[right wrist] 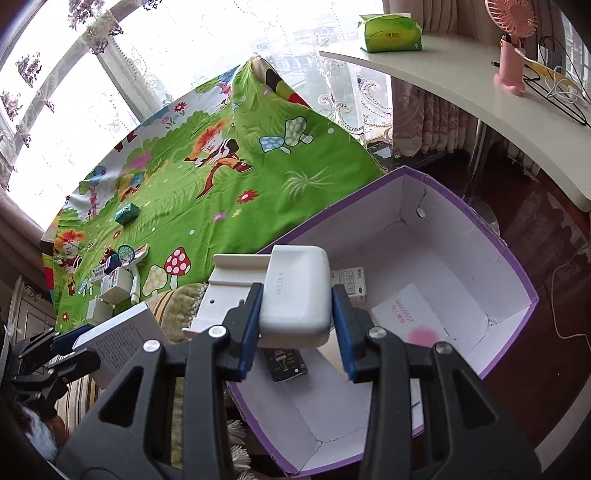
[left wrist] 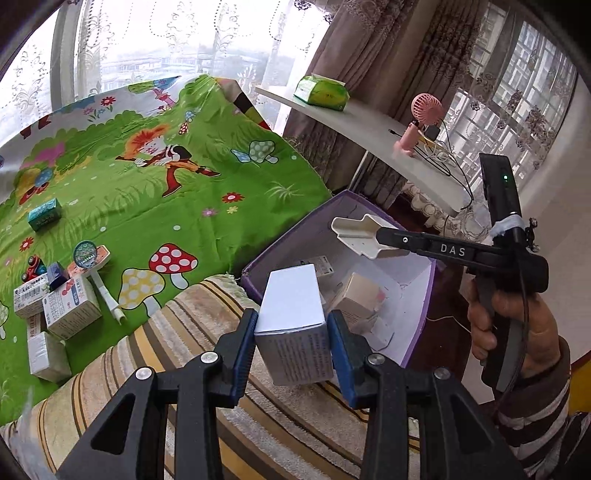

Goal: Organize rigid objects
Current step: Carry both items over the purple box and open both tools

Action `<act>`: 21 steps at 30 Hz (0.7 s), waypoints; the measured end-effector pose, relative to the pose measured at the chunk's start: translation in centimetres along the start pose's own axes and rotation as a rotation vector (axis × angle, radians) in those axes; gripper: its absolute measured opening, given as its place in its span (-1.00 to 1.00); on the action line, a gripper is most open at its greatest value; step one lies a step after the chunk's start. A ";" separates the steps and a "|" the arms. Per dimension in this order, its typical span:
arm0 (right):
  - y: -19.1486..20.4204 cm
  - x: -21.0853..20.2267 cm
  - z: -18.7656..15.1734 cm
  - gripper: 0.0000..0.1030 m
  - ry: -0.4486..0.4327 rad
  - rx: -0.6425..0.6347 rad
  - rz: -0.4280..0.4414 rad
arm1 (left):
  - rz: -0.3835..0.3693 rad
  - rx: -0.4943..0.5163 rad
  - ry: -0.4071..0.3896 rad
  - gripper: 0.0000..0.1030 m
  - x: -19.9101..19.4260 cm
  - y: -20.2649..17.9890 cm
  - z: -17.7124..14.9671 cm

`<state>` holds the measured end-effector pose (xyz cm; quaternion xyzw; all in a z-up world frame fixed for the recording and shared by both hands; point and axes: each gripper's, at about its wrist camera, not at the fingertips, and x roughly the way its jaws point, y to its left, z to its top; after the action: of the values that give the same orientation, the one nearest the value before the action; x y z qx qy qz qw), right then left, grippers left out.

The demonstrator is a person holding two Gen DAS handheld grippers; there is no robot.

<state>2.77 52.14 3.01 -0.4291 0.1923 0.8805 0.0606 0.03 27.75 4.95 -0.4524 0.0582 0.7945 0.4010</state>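
Note:
My left gripper (left wrist: pixel 291 332) is shut on a white and grey carton (left wrist: pixel 291 314), held above the striped cushion beside the purple storage box (left wrist: pixel 417 332). My right gripper (right wrist: pixel 297 325) is shut on a white plastic holder (right wrist: pixel 291 295), held over the near left rim of the purple box (right wrist: pixel 513 258); the holder also shows in the left wrist view (left wrist: pixel 364 234). Inside the box lie a few small cartons (right wrist: pixel 349 282) and a dark packet (right wrist: pixel 286 363). Several more cartons (left wrist: pixel 70 310), a toy car (left wrist: pixel 33 267) and a teal box (left wrist: pixel 44 214) lie on the green cartoon sheet.
A white curved desk (right wrist: pixel 461 96) stands behind the box with a green tissue pack (right wrist: pixel 391 33), a pink fan (right wrist: pixel 511 48) and cables. Curtains and windows are at the back. The striped cushion (left wrist: pixel 184 332) lies between the sheet and the box.

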 end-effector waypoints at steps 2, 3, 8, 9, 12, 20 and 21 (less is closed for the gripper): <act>-0.5 -0.4 0.0 -0.21 -0.009 0.007 -0.006 | -0.037 0.014 0.018 -0.23 0.7 -1.1 0.1; -0.7 -0.6 0.0 -0.21 -0.013 0.009 -0.009 | -0.052 0.023 0.027 -0.23 1.1 -1.6 0.2; -1.8 -1.7 0.2 -0.21 -0.036 0.023 -0.028 | -0.114 0.066 0.078 -0.22 2.8 -4.1 0.4; -2.0 -1.9 0.2 -0.21 -0.041 0.027 -0.031 | -0.126 0.072 0.089 -0.22 3.2 -4.5 0.4; -2.7 -2.5 0.2 -0.21 -0.053 0.036 -0.040 | -0.184 0.071 0.126 -0.16 4.2 -5.5 0.5; -4.0 -2.7 0.0 -0.21 -0.056 0.055 -0.056 | -0.189 0.016 0.161 0.27 5.0 -4.8 0.1; -4.2 -2.7 0.0 -0.21 -0.056 0.059 -0.059 | -0.185 0.006 0.154 0.27 4.7 -4.4 0.1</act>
<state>5.56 56.18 3.90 -0.4079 0.2038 0.8839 0.1045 1.74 33.50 2.53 -0.5144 0.0491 0.7167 0.4683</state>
